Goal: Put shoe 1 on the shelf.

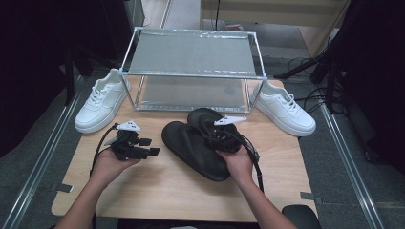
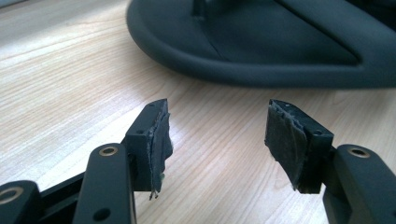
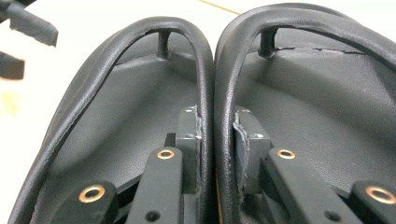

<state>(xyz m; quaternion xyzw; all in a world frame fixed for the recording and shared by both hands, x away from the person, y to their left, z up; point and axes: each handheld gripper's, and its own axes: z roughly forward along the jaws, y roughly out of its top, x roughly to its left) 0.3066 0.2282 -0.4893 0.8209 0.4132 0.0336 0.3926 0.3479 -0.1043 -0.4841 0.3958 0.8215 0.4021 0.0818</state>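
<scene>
Two black flip-flops lie side by side on the wooden table [image 1: 157, 191], one nearer me [image 1: 188, 148] and one farther back [image 1: 203, 117]. My right gripper [image 1: 217, 136] reaches over them. In the right gripper view its jaws [image 3: 215, 135] are shut on the two neighbouring straps, the left sandal's strap [image 3: 205, 88] and the right sandal's strap [image 3: 224, 88], pressed together between the pads. My left gripper [image 1: 150, 146] rests low on the table just left of the sandals, open and holding nothing [image 2: 217, 135], facing the rim of the nearer flip-flop [image 2: 261, 56].
A metal-framed rack with a mesh shelf [image 1: 191, 52] stands at the back of the table. A white sneaker [image 1: 101, 101] sits at its left and another [image 1: 285, 109] at its right. Bare tabletop lies in front of the sandals.
</scene>
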